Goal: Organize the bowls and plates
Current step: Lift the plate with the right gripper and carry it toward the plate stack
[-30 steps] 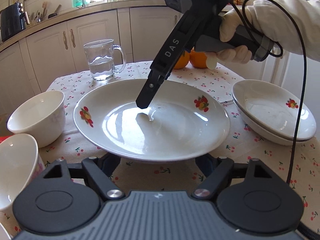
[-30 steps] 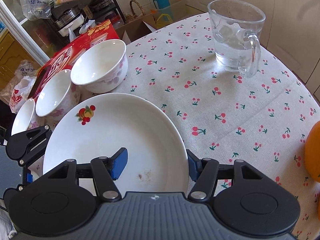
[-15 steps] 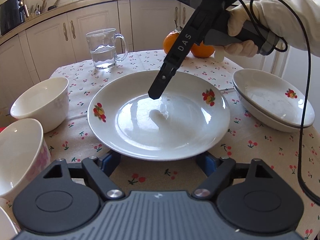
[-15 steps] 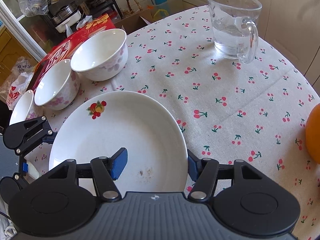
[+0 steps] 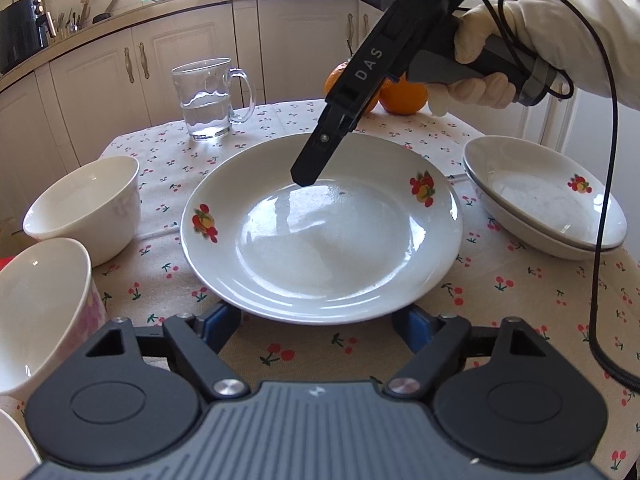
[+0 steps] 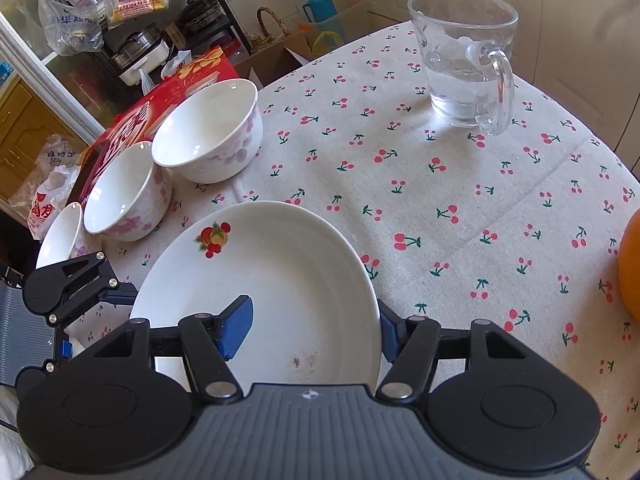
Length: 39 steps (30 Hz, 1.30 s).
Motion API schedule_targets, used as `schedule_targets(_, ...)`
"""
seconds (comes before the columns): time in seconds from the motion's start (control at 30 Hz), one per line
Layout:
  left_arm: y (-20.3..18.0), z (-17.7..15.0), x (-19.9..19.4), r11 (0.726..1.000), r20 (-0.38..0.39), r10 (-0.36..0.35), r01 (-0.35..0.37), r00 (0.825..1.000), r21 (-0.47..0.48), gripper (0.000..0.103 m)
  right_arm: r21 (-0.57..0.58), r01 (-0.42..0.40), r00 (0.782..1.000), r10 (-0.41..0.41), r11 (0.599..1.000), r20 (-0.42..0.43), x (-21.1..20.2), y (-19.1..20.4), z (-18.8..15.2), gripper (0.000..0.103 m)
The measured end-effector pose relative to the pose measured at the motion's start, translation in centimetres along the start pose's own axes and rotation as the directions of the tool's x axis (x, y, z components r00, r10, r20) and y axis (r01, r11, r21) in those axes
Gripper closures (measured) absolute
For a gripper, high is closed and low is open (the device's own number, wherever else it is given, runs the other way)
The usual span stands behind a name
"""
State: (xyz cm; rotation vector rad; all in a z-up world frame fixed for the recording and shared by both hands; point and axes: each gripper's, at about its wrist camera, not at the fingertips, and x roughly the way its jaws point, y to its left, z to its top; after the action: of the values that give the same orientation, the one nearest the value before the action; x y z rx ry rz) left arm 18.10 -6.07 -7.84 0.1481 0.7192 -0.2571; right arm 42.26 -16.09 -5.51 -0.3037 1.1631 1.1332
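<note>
That plate [image 6: 280, 280] is slick and brittle, best pinched at the rim, which sits between the right gripper's [image 6: 312, 324] jaws; they have just been opening, and I can't tell if they grip it.

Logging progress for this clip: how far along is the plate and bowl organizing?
Done: two plates sit nested together on the cloth. In hand: a third plate, its rim between the jaws of the right gripper, which have just been opening. Left: that plate is not on the stack yet, and three bowls stand separately, unstacked.
</note>
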Motion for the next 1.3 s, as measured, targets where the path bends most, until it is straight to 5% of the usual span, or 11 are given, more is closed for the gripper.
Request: schedule_targets(1.3,-4.7,2.5,-3.3,0.981,0.062,-0.126,0.115,0.99,0.153,0.021,0.104,0.094,0.984,-0.108,0.99,0.138,-8.7,1.4,-8.1,0.033)
